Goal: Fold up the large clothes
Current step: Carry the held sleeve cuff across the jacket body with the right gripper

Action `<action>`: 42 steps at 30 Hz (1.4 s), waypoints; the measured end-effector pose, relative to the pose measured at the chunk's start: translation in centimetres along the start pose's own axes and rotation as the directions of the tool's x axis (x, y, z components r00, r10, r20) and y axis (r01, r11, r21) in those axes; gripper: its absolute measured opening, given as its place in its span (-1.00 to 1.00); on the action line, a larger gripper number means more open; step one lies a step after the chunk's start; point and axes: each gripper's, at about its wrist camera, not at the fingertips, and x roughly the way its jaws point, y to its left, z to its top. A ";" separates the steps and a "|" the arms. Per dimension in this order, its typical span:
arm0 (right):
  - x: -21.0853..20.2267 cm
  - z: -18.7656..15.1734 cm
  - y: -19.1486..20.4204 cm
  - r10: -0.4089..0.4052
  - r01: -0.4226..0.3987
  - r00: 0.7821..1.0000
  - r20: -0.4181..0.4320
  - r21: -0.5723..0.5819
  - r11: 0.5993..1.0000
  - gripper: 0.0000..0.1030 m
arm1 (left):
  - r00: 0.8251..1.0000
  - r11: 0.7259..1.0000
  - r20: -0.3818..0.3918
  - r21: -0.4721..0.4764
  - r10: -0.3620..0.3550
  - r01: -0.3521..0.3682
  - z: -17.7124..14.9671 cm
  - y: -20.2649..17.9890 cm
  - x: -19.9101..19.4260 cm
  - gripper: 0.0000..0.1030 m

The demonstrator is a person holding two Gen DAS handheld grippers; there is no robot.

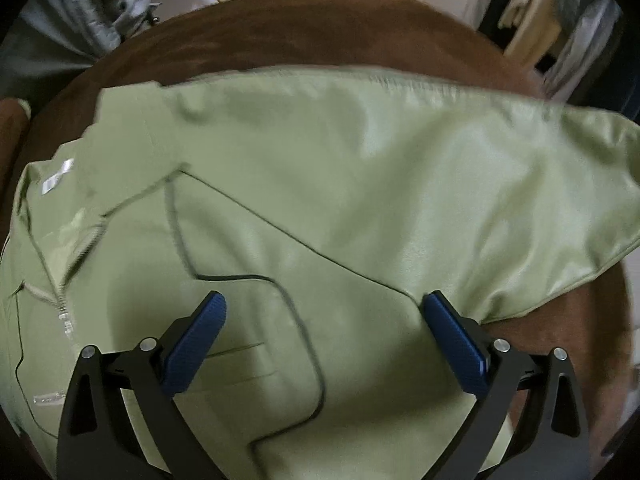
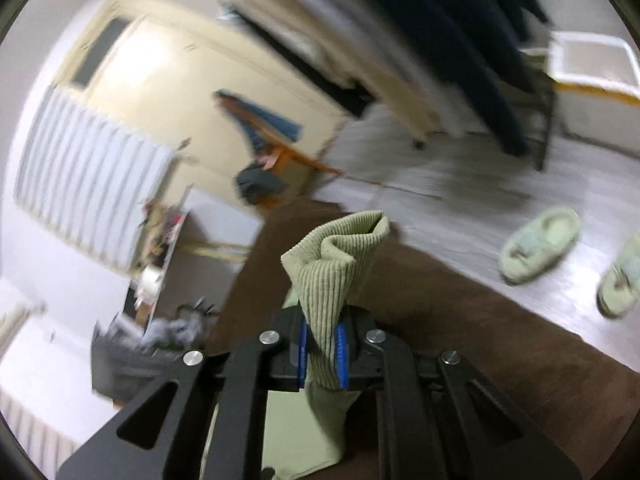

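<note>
A light green zip jacket lies spread on a brown bed cover; one sleeve runs off to the right. My left gripper is open and empty, hovering just above the jacket's body near its pocket. My right gripper is shut on the jacket's ribbed green cuff, which sticks up between the blue pads and is lifted above the brown cover. The rest of the sleeve hangs below the right gripper.
A pile of grey clothes lies beyond the bed at the left. Hanging clothes on a rack stand at the far right. Two pale green slippers lie on the floor beside the bed. A radiator is on the wall.
</note>
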 end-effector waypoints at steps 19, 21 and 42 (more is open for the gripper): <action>1.6 -22.3 35.4 0.133 -0.312 0.932 -0.337 -0.560 0.767 -0.77 | 0.958 0.947 0.073 -0.189 0.277 -0.260 -7.5 20.7 -18.3 0.88; 3.0 -25.9 36.0 0.102 -0.325 0.919 -0.380 -0.585 0.743 -0.77 | 0.953 0.933 0.051 -0.227 0.297 -0.279 -9.5 23.1 -18.5 0.88; 18.1 -50.5 27.5 -0.335 -0.287 0.717 -0.611 -0.698 0.656 -0.75 | 0.962 0.885 -0.061 -0.379 0.266 -0.268 -21.2 30.9 -14.1 0.88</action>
